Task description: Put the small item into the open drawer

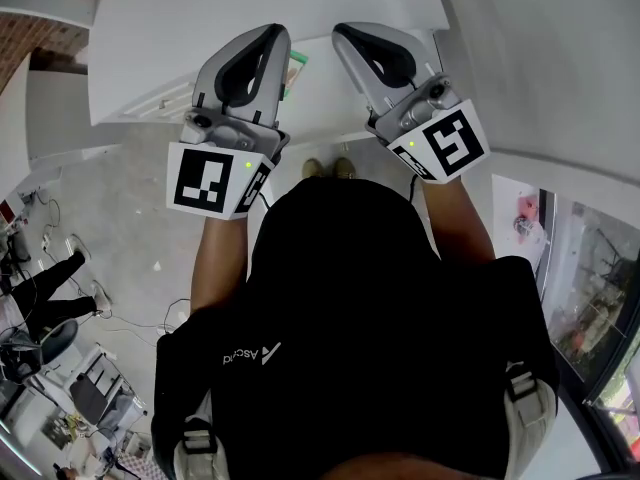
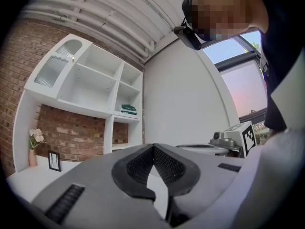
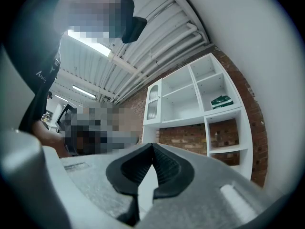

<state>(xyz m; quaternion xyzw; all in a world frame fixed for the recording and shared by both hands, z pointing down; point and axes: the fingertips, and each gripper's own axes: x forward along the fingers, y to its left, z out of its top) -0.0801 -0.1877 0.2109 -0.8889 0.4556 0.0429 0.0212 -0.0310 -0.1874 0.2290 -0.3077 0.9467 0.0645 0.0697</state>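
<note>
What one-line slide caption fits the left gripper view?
Shut, empty left tool facing white shelves on a brick wall.

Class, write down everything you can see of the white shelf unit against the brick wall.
The white shelf unit looks like painted wood and stands upright against the red brick wall. It has open, square-edged compartments, nearly all empty. A top corner one has a ribbed glass front. A flat green item lies on one shelf.
</note>
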